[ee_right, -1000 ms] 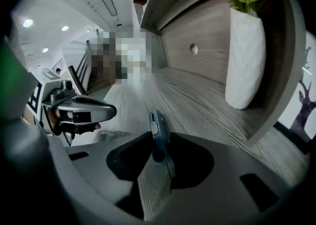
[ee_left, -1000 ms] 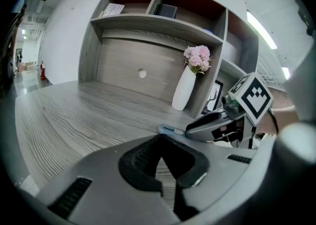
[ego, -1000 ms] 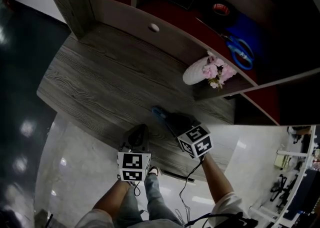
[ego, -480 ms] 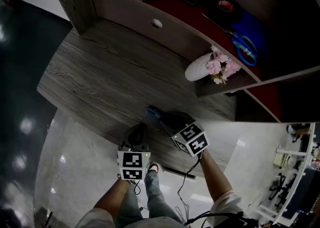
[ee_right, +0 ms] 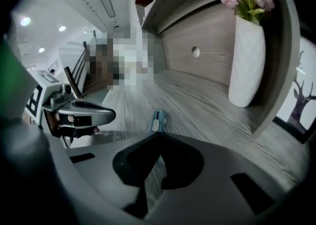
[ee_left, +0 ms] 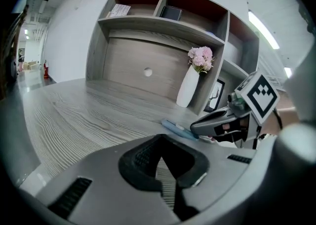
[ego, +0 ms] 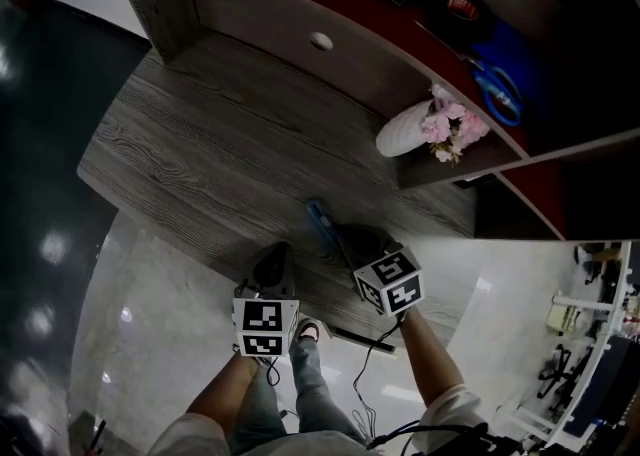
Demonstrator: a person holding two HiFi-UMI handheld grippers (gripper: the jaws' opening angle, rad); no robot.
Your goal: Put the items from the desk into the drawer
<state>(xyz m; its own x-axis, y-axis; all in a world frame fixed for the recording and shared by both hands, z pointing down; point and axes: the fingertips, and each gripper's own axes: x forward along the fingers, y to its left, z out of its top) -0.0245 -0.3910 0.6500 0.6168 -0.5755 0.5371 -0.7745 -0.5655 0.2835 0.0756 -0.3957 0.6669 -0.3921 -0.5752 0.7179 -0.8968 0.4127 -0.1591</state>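
The blue cutter [ego: 320, 224] lay low over the front part of the desk [ego: 220, 144], its far end pointing to 11 o'clock in the head view and its near end running under the nose of the right gripper [ee_right: 158, 138]. Half a second before, it had lain more crosswise, with only a short stub showing ahead of that gripper. As the marker cube turned back, the cutter turned with it and more of its length came into sight. It kept the same place off the gripper's nose through the whole second, so I judged it was gripped rather than merely nudged. In the right gripper view the jaws were pressed together at their tips exactly where the cutter's near end vanished, which fits a pinch on that end, though the contact itself was hidden.

The left gripper [ee_left: 160, 137] had hardly stirred. It sat at 9 o'clock of the right one, near the desk's front edge, with its jaws drawn together on nothing but a sliver of wood grain. The white vase [ego: 405, 129] of pink flowers stood well apart, at 1 o'clock of the cutter.

For the task, this suggested the pickup was made and the carry was still to come. No drawer showed in any view, so the cutter was not yet stowed.
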